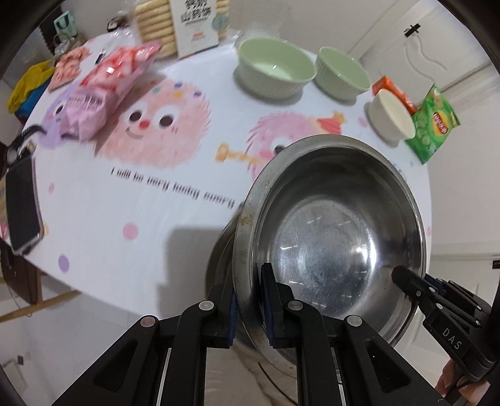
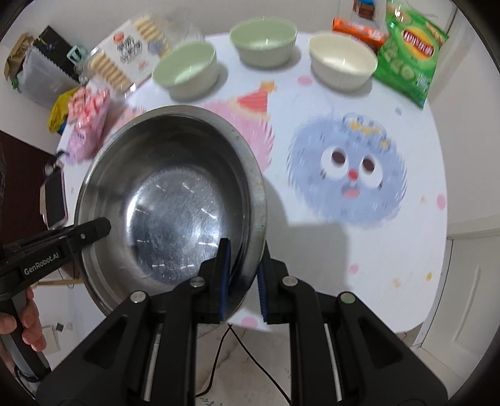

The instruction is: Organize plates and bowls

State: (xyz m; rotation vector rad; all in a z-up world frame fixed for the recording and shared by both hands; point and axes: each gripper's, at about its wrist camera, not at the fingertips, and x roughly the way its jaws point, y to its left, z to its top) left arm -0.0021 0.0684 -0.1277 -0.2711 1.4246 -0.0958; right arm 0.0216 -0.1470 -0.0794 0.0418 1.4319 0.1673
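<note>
A large steel bowl (image 1: 331,237) is held tilted above the near edge of the table, also seen in the right wrist view (image 2: 168,200). My left gripper (image 1: 248,307) is shut on its left rim. My right gripper (image 2: 242,281) is shut on its right rim; its fingers (image 1: 406,281) show in the left wrist view. Two green bowls (image 1: 275,67) (image 1: 342,73) and a cream bowl (image 1: 392,115) stand at the far side of the table; in the right wrist view they are green (image 2: 186,68), green (image 2: 264,40) and cream (image 2: 342,62).
A cartoon-print tablecloth (image 1: 150,218) covers the table. A pink snack bag (image 1: 103,90), a biscuit box (image 1: 193,25), a green chip bag (image 1: 434,125), an orange packet (image 1: 397,90) and a phone (image 1: 22,206) lie around its edges.
</note>
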